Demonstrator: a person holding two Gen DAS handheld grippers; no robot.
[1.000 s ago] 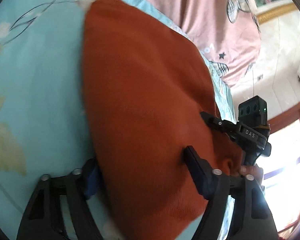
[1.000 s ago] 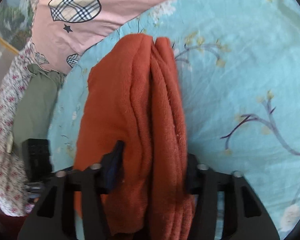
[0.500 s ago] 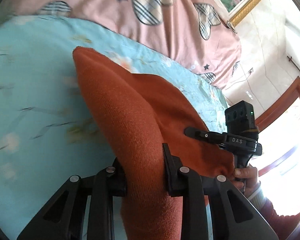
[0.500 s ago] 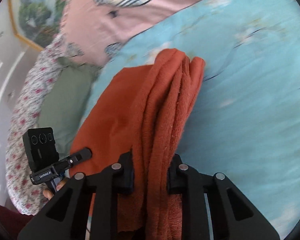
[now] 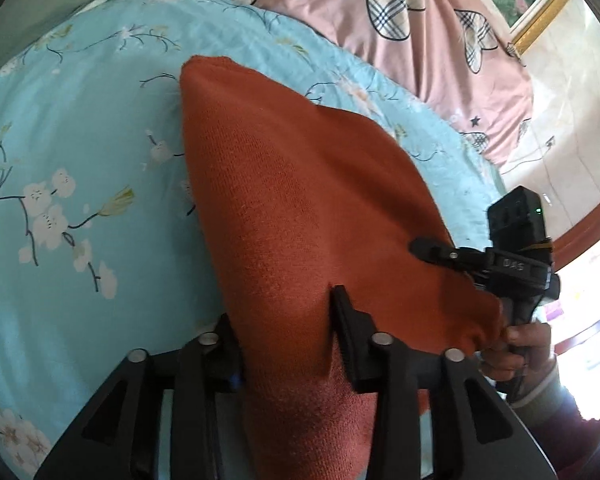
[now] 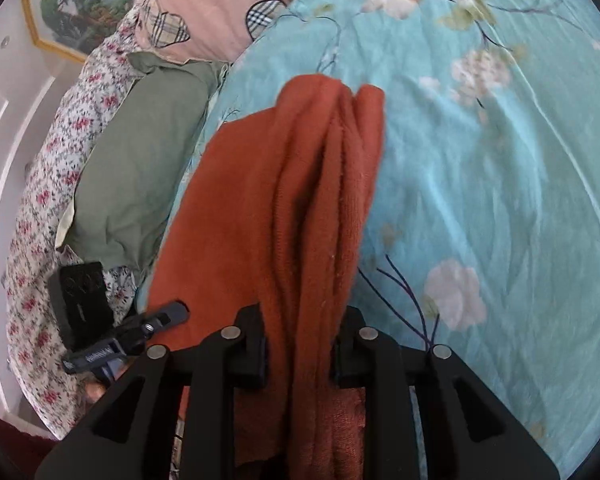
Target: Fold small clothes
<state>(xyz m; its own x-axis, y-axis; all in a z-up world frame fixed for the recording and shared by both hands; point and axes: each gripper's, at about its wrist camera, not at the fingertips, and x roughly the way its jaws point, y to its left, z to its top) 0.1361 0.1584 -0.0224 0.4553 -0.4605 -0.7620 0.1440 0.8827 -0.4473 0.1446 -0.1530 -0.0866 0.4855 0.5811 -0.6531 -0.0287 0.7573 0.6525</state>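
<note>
A bed with a light blue flowered sheet [image 5: 80, 152] carries everything. On it lies a rust-orange knitted garment [image 5: 300, 208], draped toward the near edge. A pink blanket [image 5: 380, 12] and a green pillow [image 6: 140, 168] lie at the far side.

orange garment [image 5: 300, 208] | lifted higher off bedsheet [image 5: 80, 140] | more bedsheet exposed

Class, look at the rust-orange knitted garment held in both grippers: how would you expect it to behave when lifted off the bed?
The orange garment is probably floppy: it bunches into soft vertical folds between the right gripper fingers. It likely grips well, since the left gripper pinches fuzzy knit. It looks light, stretching between both grippers above the blue sheet.
</note>
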